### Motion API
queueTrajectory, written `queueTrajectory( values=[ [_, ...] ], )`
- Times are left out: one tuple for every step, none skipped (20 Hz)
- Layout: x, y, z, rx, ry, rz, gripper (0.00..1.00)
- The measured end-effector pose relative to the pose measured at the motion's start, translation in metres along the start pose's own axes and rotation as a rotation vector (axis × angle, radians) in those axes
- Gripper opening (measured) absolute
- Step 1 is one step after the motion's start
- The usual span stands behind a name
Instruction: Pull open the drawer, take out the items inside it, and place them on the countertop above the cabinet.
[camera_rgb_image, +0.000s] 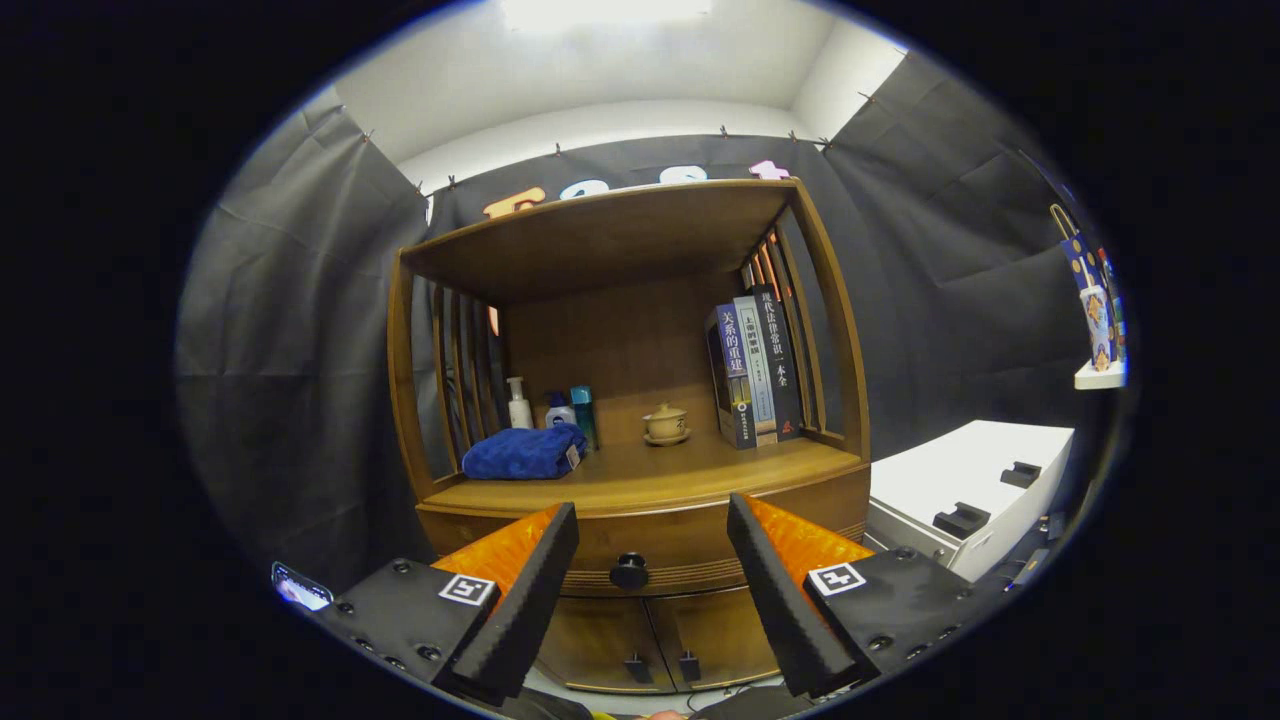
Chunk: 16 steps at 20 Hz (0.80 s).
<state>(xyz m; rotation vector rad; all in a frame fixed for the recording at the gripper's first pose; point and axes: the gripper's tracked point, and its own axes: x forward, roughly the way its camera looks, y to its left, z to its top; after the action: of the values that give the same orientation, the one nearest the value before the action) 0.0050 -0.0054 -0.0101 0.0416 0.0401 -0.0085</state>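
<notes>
1. My tool (648, 600) gapes wide, gripping nothing.
2. The closed drawer (650, 545) sits ahead at twelve o'clock, its knob (629, 571) centred between my fingers (520, 600).
3. The surface (640, 478) lies above the drawer.

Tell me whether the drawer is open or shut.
Shut. The drawer front sits flush with the cabinet, its knob untouched between the open jaws of the gripper.

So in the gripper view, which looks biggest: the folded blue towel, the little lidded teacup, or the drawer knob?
1. Blue towel, clearly largest.
2. Lidded teacup.
3. Drawer knob, close to the teacup and nearer the camera, so unsure.
The gripper is open, the knob between its fingers.
</notes>
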Motion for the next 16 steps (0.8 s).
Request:
queueTrajectory(
  values=[
    [0.000, 0.000, 0.001, -0.001, 0.000, 0.000, 0.98],
    [0.000, 0.000, 0.000, -0.002, 0.000, 0.001, 0.98],
    [0.000, 0.002, -0.001, -0.003, 0.003, 0.003, 0.98],
    [0.000, 0.002, -0.001, -0.003, 0.005, 0.004, 0.98],
    [0.000, 0.003, -0.001, -0.004, 0.004, 0.005, 0.98],
    [0.000, 0.003, -0.001, -0.006, 0.003, 0.006, 0.98],
    [0.001, 0.003, 0.000, -0.007, 0.001, 0.007, 0.98],
    [0.001, 0.003, 0.000, -0.009, -0.002, 0.007, 0.98],
    [0.002, 0.004, 0.001, -0.012, -0.004, 0.008, 0.98],
    [0.002, 0.004, 0.002, -0.015, -0.006, 0.010, 0.98],
    [0.004, 0.007, 0.002, -0.018, -0.011, 0.013, 0.98],
    [0.007, 0.009, 0.002, -0.022, -0.014, 0.017, 0.98],
    [0.009, 0.013, 0.003, -0.027, -0.016, 0.023, 0.98],
    [0.013, 0.016, 0.002, -0.031, -0.017, 0.036, 0.98],
    [0.018, 0.020, 0.000, -0.035, -0.017, 0.050, 0.98],
    [0.024, 0.023, 0.000, -0.041, -0.019, 0.059, 0.98]
  ],
)
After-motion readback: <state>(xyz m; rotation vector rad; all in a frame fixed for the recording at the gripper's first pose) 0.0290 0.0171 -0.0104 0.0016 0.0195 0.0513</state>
